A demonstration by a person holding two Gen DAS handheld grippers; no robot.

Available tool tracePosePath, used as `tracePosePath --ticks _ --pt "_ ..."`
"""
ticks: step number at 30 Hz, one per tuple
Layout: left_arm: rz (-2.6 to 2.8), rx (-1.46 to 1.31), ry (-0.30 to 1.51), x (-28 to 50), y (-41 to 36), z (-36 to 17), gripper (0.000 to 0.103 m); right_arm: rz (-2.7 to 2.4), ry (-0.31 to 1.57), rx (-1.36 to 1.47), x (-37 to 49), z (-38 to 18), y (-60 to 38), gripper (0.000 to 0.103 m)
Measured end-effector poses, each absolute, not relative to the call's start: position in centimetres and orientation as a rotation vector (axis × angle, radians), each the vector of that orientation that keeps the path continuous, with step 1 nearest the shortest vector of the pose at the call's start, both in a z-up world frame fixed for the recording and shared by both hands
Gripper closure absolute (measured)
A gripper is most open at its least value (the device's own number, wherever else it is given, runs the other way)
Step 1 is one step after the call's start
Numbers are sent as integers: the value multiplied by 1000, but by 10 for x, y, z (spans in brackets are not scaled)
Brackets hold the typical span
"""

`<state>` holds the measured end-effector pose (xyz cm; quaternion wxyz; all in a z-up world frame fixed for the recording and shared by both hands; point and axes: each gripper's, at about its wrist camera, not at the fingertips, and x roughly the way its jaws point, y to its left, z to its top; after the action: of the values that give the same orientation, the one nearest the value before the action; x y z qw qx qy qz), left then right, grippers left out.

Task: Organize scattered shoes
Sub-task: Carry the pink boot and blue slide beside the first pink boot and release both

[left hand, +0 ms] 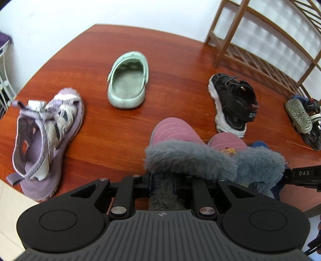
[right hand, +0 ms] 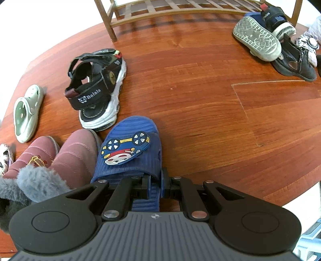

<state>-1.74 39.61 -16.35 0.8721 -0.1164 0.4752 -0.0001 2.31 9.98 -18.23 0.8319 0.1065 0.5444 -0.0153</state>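
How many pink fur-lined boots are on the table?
2, side by side at the near edge: the left boot in the left gripper, the right boot beside the blue slipper.

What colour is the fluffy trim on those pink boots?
Grey fur trim on the boots; the left wrist view shows it best.

Reddish wooden table [right hand: 200,90] carries all shoes. Slatted wooden shoe rack [right hand: 180,8] at far edge. Pair of pink fur-cuffed boots [left hand: 176,136] nearest, side by side; blue cartoon-car slipper [right hand: 130,152] touching them on right. Black white-soled sandal [right hand: 96,88] just behind. Mint-green clog [left hand: 128,80] further left; lilac mesh sandal [left hand: 46,128] leftmost. Heap of dark shoes [right hand: 276,40] far right, by rack leg.
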Motion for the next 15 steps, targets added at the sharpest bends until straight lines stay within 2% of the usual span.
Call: tracePosePath --ticks 5,7,9,10,15 --pt "-1 -238 987 -19 397 -163 81 -20 1166 197 25 -189 99 93" --pt "-3 -239 986 -19 397 -162 75 -10 1163 184 26 -190 100 92" --pt "3 -229 978 -20 397 -160 61 0 1163 169 27 -190 102 90" --pt "7 -221 975 -21 397 -159 59 7 1162 158 28 -190 103 90" --pt "29 -207 979 -21 398 -153 52 33 1166 119 28 -188 106 75"
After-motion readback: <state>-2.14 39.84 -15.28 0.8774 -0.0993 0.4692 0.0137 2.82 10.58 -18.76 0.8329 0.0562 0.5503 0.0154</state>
